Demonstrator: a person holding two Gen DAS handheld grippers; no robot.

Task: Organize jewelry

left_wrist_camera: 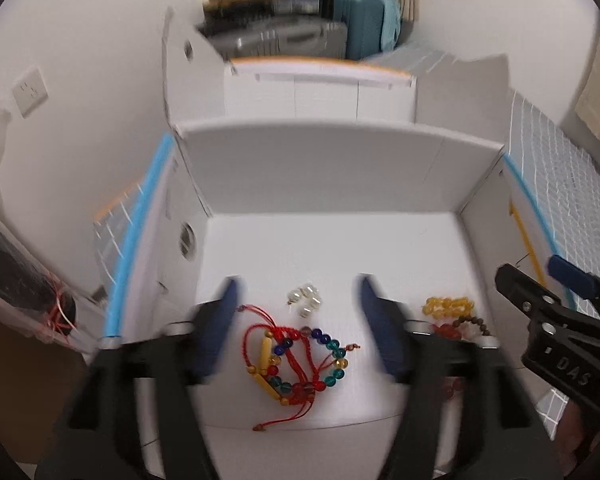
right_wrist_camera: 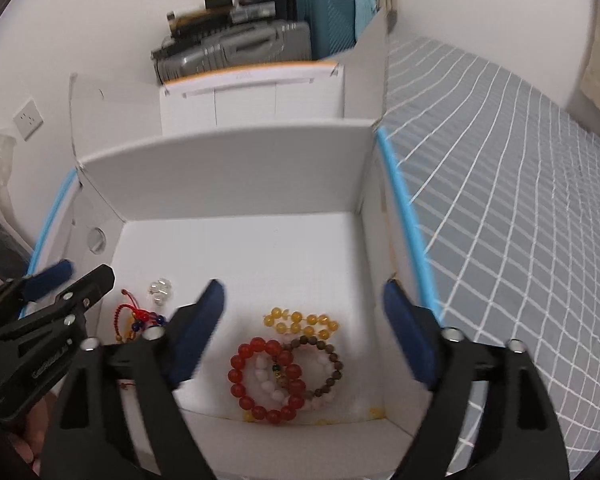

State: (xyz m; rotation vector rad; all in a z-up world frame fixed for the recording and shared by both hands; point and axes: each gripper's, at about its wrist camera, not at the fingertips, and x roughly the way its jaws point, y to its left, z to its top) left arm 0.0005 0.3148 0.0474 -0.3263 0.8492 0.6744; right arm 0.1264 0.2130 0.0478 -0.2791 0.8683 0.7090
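A white open box (left_wrist_camera: 332,168) (right_wrist_camera: 228,168) holds the jewelry. In the left wrist view, my left gripper (left_wrist_camera: 298,304) is open above a red-cord bracelet with coloured beads (left_wrist_camera: 296,364), with clear crystal beads (left_wrist_camera: 306,300) beyond it. In the right wrist view, my right gripper (right_wrist_camera: 304,304) is open above a red bead bracelet (right_wrist_camera: 266,380), a white and brown bead bracelet (right_wrist_camera: 324,364) and a yellow bead bracelet (right_wrist_camera: 300,322). Each gripper shows at the edge of the other view: the right one (left_wrist_camera: 540,292), the left one (right_wrist_camera: 72,276). Both are empty.
A second white box with an orange rim (left_wrist_camera: 320,88) (right_wrist_camera: 256,92) stands behind the first. A blue-grey checked cloth (right_wrist_camera: 500,200) lies to the right. Suitcases (right_wrist_camera: 292,36) are stacked at the back wall. A plastic bag (left_wrist_camera: 16,272) sits at the left.
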